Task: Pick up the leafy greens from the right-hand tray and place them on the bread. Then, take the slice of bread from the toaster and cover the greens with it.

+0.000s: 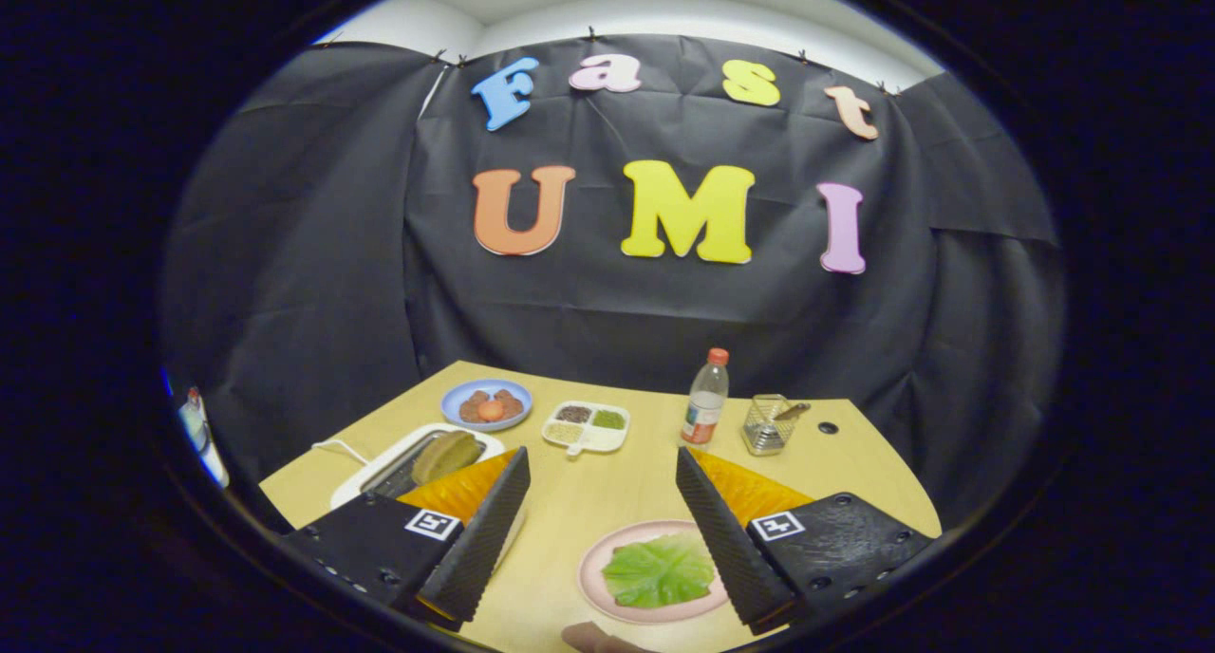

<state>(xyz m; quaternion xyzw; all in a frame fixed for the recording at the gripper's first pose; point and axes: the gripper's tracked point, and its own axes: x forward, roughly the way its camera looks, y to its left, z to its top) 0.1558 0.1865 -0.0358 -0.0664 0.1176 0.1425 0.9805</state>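
My gripper (600, 473) is open, its two black ribbed fingers spread wide above the wooden table (607, 501) with nothing between them. A green leaf (658, 569) lies on a pink plate (596, 577) low between the fingers, close against the right finger (726, 539). Behind the left finger (479, 539) stands a white toaster (380, 471) with a browned slice of bread (446, 456) sticking out of its slot. A rounded tan edge (593, 638) shows just in front of the pink plate; I cannot tell what it is.
Beyond the fingers sit a blue plate (486, 403) with reddish food, a white divided dish (586, 425) of seasonings, a clear bottle (705, 410) with a red cap, and a wire holder (767, 425). A white cord (334, 448) runs from the toaster.
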